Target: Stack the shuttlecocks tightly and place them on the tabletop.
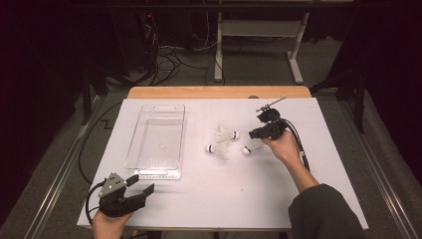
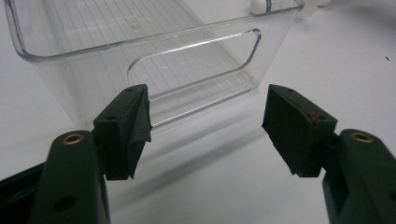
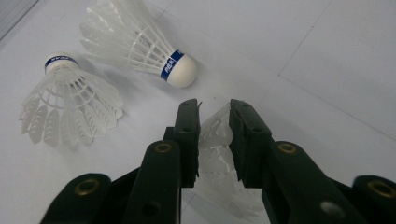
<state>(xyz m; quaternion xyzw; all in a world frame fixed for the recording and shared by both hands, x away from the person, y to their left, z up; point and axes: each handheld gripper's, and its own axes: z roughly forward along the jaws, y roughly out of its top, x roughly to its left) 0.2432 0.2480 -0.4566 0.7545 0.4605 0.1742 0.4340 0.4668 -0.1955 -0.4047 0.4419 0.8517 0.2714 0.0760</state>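
Three shuttlecocks are seen on the white table (image 1: 199, 199); the third shuttlecock (image 3: 215, 154), largely hidden, is clamped by its skirt in the right gripper (image 3: 214, 112). The left gripper (image 2: 205, 121), jaws apart, is held before the clear bin (image 2: 140, 56), its far end cut off.

Three white shuttlecocks are seen on a white counter (image 1: 214, 199). A blue band with white letters is worn round the cork of one shuttlecock (image 3: 140, 44) and of another shuttlecock (image 3: 70, 105). A white feathered shuttlecock (image 3: 215, 154) is seen between black tongs (image 3: 214, 114). A clear bin (image 2: 154, 42) with fine ridged lines is seen. The left tongs (image 2: 205, 119) are black, with brass-coloured rivets.
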